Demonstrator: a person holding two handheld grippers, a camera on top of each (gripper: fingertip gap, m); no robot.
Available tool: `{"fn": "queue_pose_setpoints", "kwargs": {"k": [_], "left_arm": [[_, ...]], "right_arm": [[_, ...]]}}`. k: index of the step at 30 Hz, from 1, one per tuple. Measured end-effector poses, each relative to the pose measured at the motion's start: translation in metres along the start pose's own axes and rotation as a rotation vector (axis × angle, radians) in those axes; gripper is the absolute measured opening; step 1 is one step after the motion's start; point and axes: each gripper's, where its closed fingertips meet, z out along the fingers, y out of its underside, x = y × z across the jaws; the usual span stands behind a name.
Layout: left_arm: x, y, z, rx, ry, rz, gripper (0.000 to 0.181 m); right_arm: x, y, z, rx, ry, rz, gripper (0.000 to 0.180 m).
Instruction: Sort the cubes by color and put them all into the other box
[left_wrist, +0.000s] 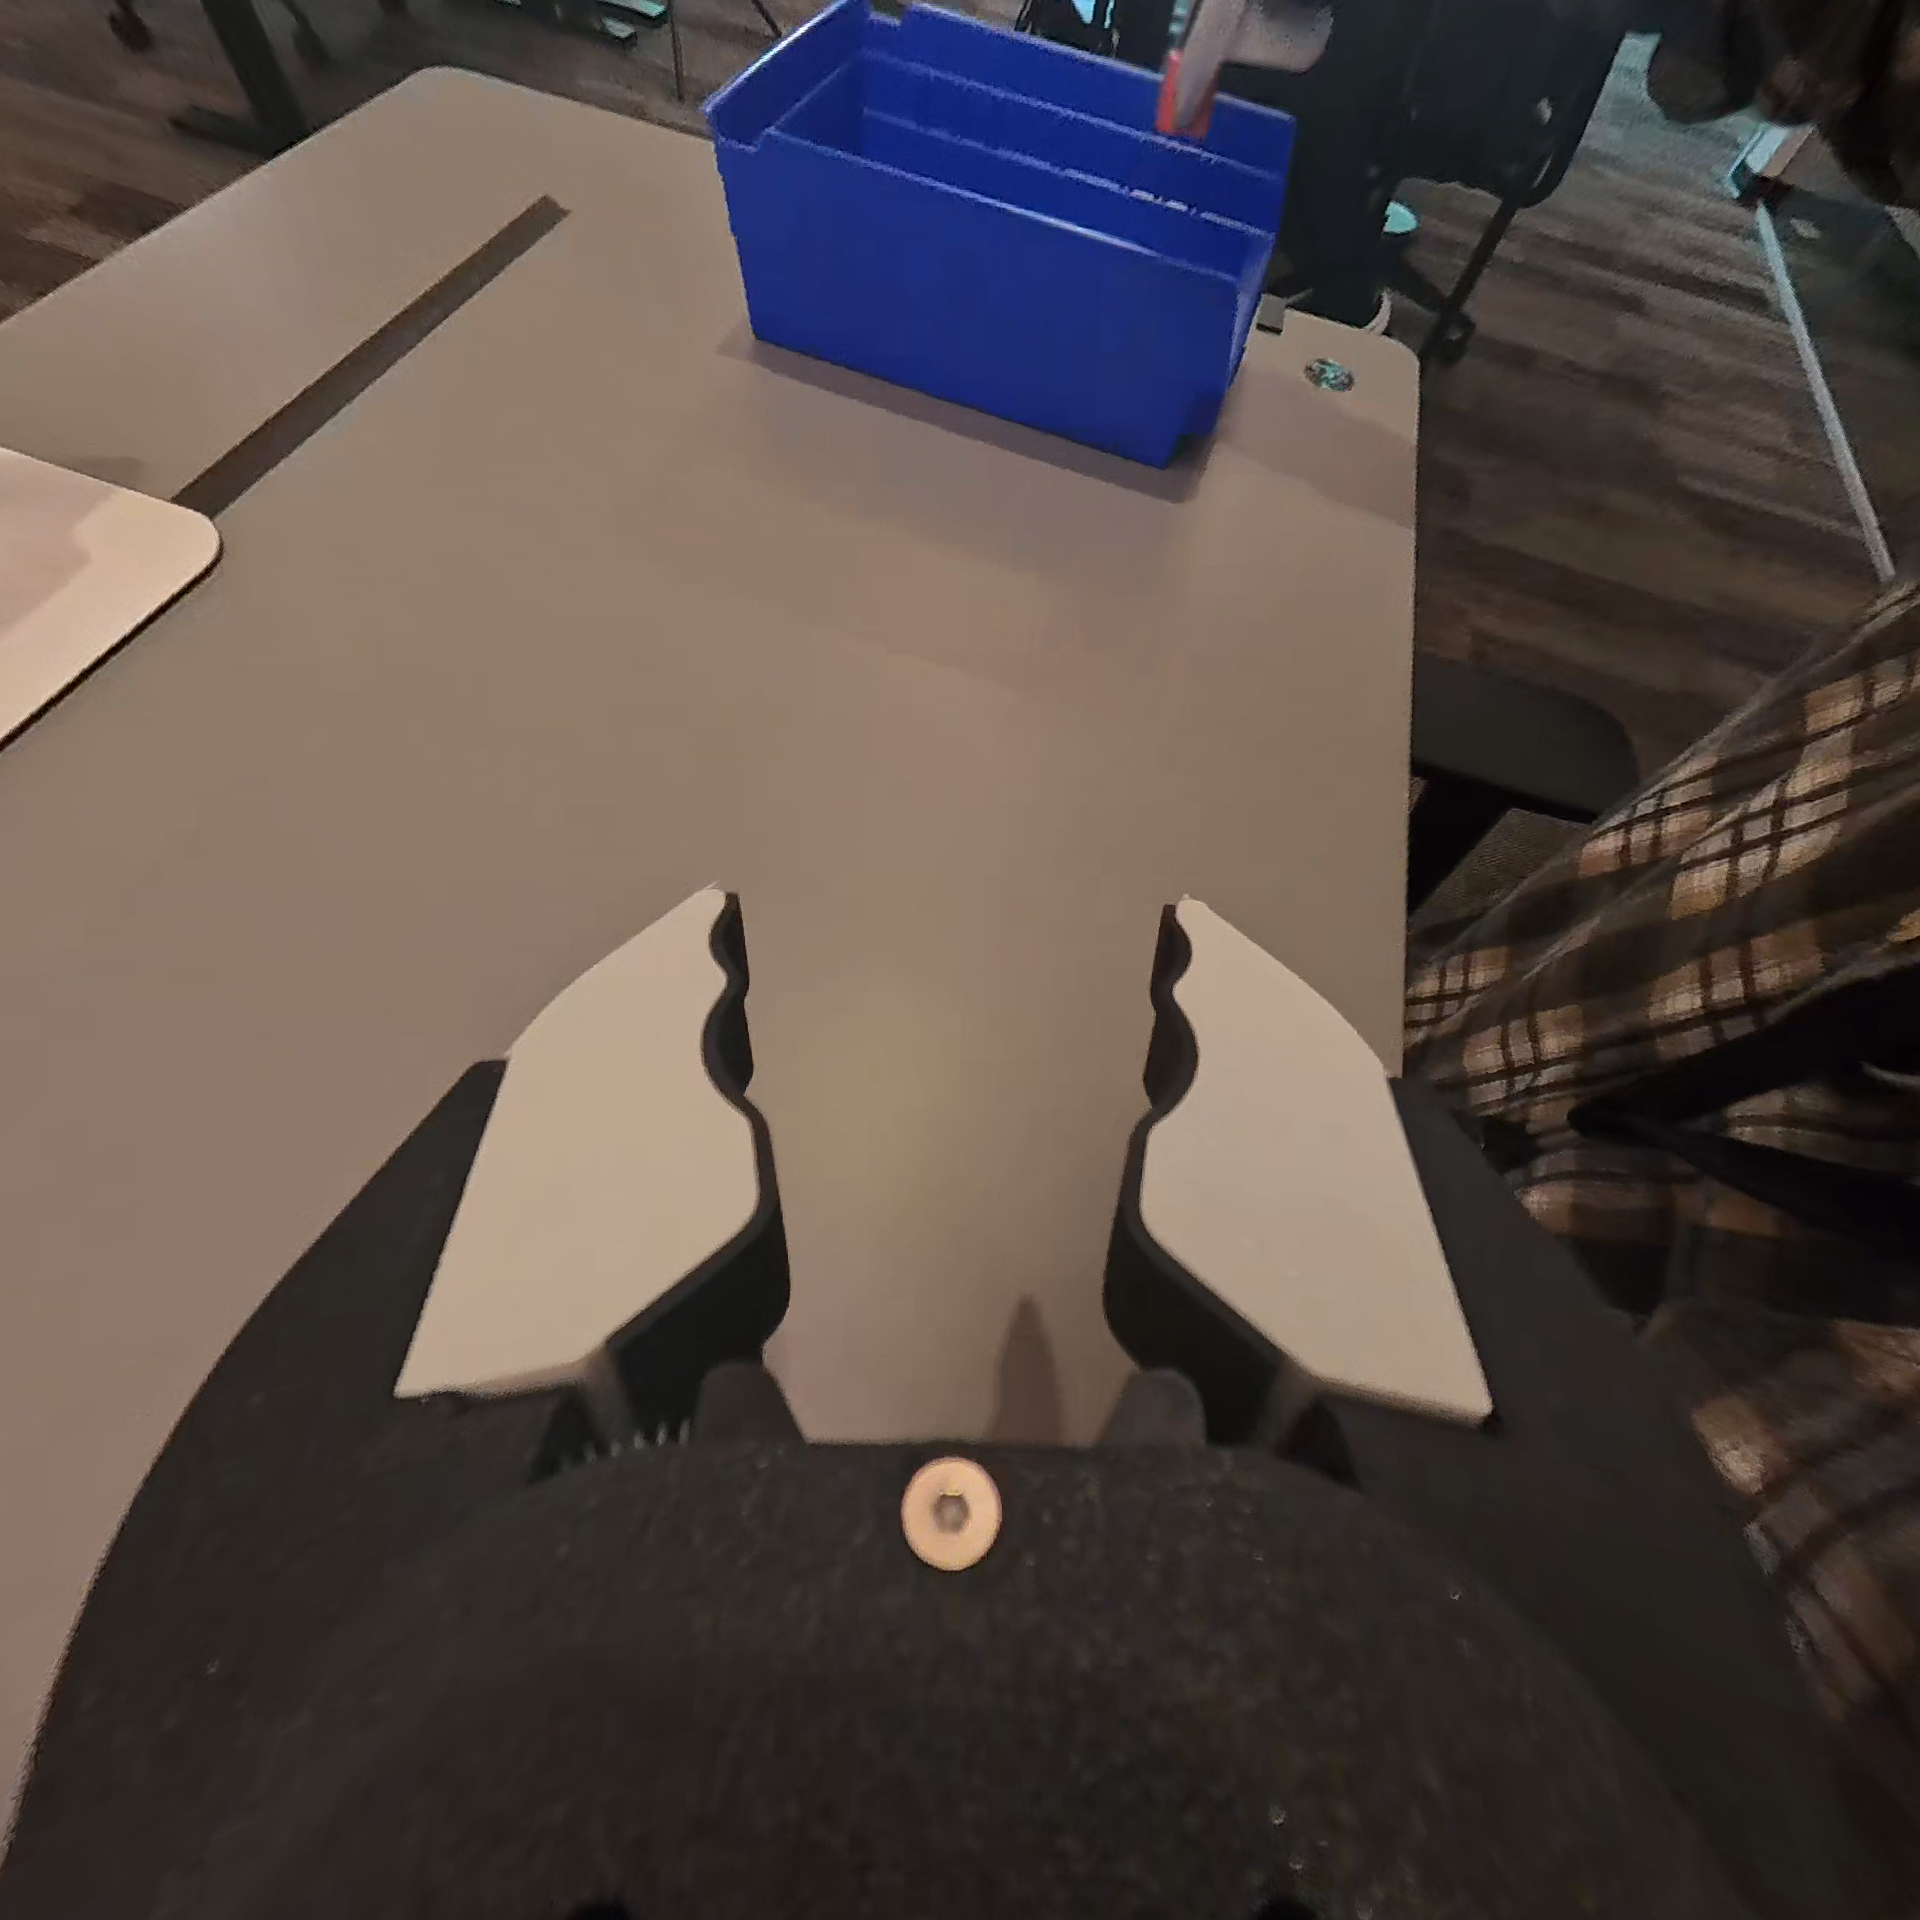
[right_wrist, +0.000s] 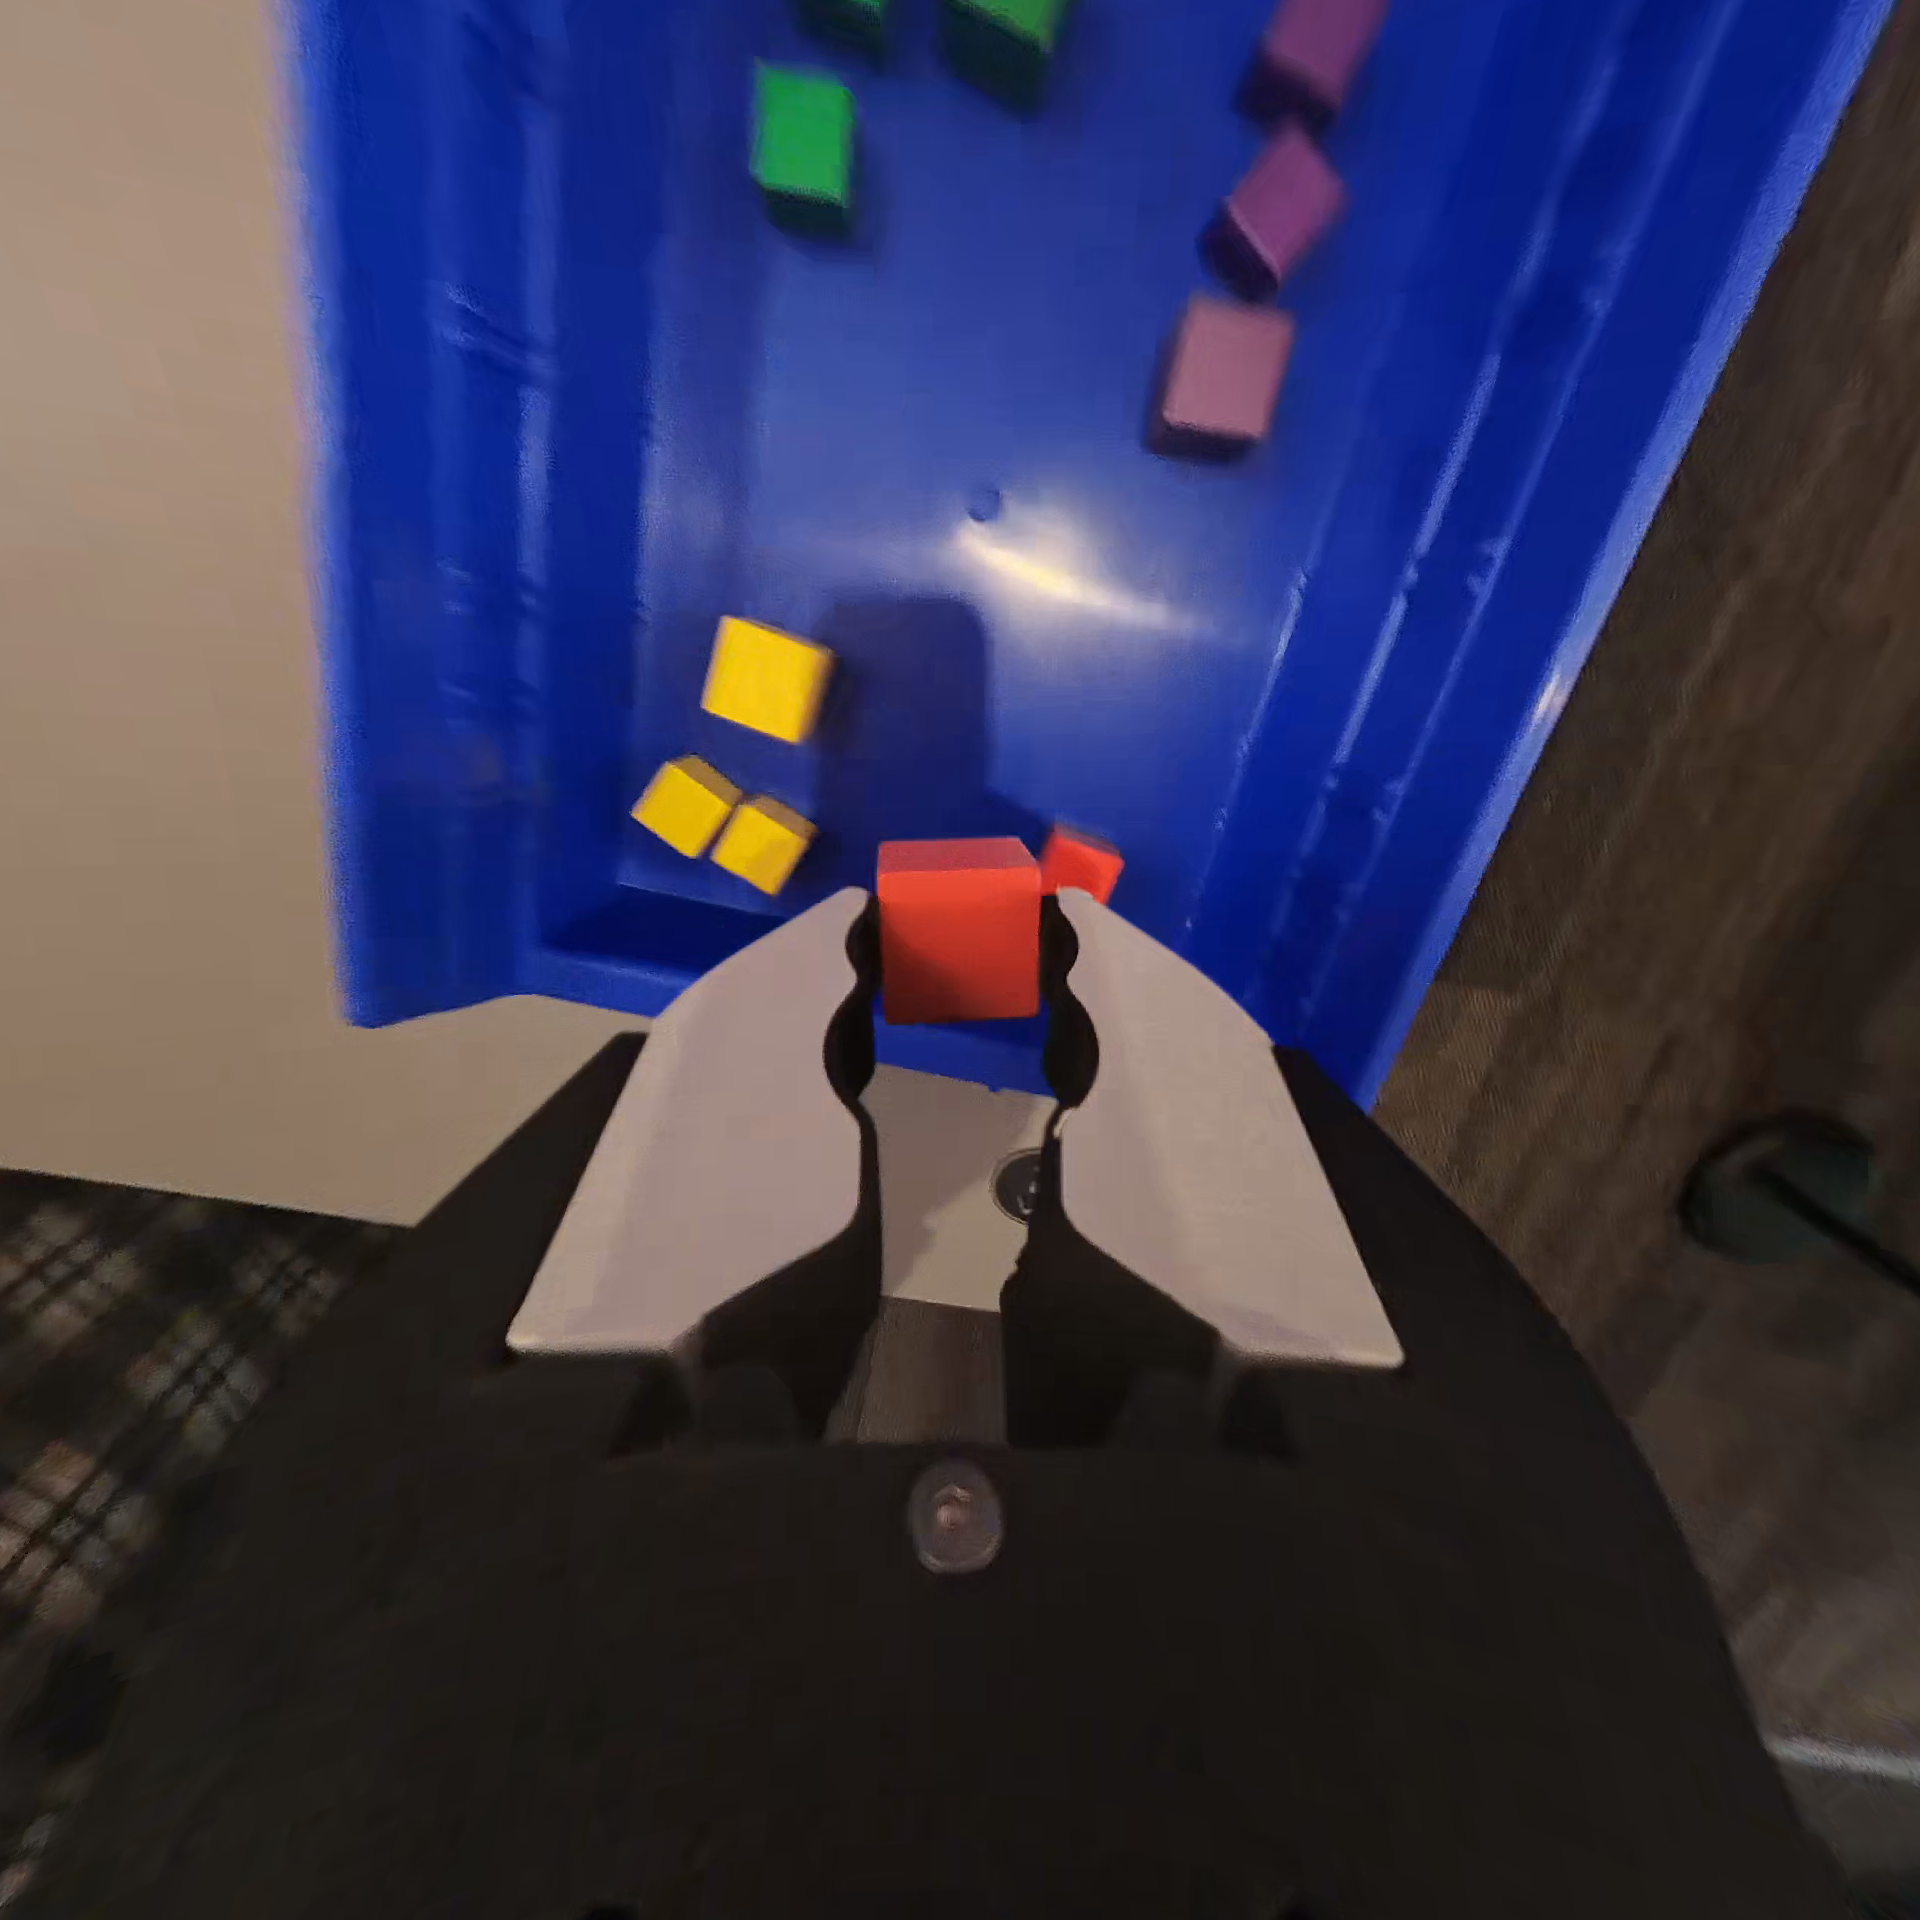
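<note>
Blue box (right_wrist: 582, 436) seen from above in the right wrist view, holding cubes grouped by colour: three yellow cubes (right_wrist: 767, 678) near the left wall at the near end, two of them touching; three purple cubes (right_wrist: 1224, 366) in a line along the right side; green cubes (right_wrist: 802, 135) toward the far end, partly cut off by the frame. One small red cube on the floor (right_wrist: 1086, 860), just behind the right fingertip.

Right gripper (right_wrist: 956, 914) clamped on a red cube (right_wrist: 956, 925), pinched between the two fingertips, held above the near end of the box, close to the yellow group and the other red one. Plain matte red faces, sharp edges, top face slightly darker.

Left gripper (left_wrist: 951, 914) spread wide, holding nothing, hovering over bare table (left_wrist: 520, 779). Same blue box (left_wrist: 987, 301) seen from the side, far ahead, standing close to the table's right edge. Right gripper (left_wrist: 1190, 88) visible above its far rim, blurred.

Open tabletop between left gripper and box. Pale mat corner (left_wrist: 94, 582) at far left. Plaid sleeve (left_wrist: 1683, 935) past the table's right edge. Middle of the box floor bare.
</note>
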Motion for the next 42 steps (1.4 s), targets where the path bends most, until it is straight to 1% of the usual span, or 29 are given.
{"fn": "queue_pose_setpoints", "kwargs": {"k": [6, 11, 13, 18, 23, 24, 25, 26, 28, 30, 32, 34, 36, 38, 40, 42], "left_arm": [[-0.003, -0.003, -0.004, 0.006, 0.007, -0.008, 0.07], [-0.005, 0.0, -0.01, -0.002, -0.02, 0.009, 0.069], [-0.005, -0.001, -0.012, 0.006, -0.014, 0.004, 0.068], [-0.003, 0.005, -0.014, -0.021, -0.013, 0.018, 0.066], [-0.003, 0.007, -0.02, -0.018, -0.008, 0.019, 0.062], [-0.004, 0.008, -0.02, -0.019, -0.01, 0.017, 0.062], [-0.005, 0.009, -0.021, -0.02, -0.012, 0.015, 0.062], [-0.006, 0.01, -0.021, -0.02, -0.012, 0.012, 0.062], [-0.006, 0.01, -0.025, -0.013, -0.01, 0.007, 0.061], [-0.011, 0.008, -0.037, -0.006, -0.033, 0.013, 0.057], [-0.023, 0.007, -0.061, -0.016, -0.092, 0.012, 0.058], [-0.041, 0.008, -0.096, -0.04, -0.18, 0.003, 0.06], [-0.068, 0.014, -0.139, -0.091, -0.301, -0.008, 0.061], [-0.099, 0.029, -0.183, -0.17, -0.409, -0.035, 0.062], [-0.129, 0.049, -0.221, -0.25, -0.47, -0.071, 0.063], [-0.159, 0.072, -0.247, -0.305, -0.499, -0.11, 0.062]], "right_arm": [[0.033, 0.019, 0.043, -0.078, 0.108, 0.112, 0.029], [0.046, 0.009, 0.052, -0.058, 0.192, 0.141, 0.029], [0.048, 0.006, 0.058, -0.064, 0.201, 0.153, 0.029], [0.05, 0.008, 0.082, -0.115, 0.224, 0.166, 0.029], [0.056, 0.013, 0.094, -0.146, 0.25, 0.184, 0.029], [0.056, 0.015, 0.095, -0.152, 0.253, 0.192, 0.033], [0.057, 0.016, 0.095, -0.154, 0.266, 0.198, 0.045], [0.057, 0.016, 0.094, -0.15, 0.272, 0.195, 0.047], [0.057, 0.014, 0.085, -0.135, 0.303, 0.184, 0.051], [0.057, 0.009, 0.067, -0.102, 0.34, 0.169, 0.057], [0.051, -0.001, 0.04, -0.031, 0.346, 0.164, 0.064], [0.037, -0.013, 0.008, 0.06, 0.329, 0.152, 0.074], [0.015, -0.027, -0.026, 0.175, 0.283, 0.109, 0.074], [-0.013, -0.041, -0.061, 0.311, 0.227, 0.053, 0.077], [-0.053, -0.054, -0.09, 0.462, 0.111, -0.028, 0.076], [-0.099, -0.062, -0.112, 0.605, -0.03, -0.13, 0.077]]}}
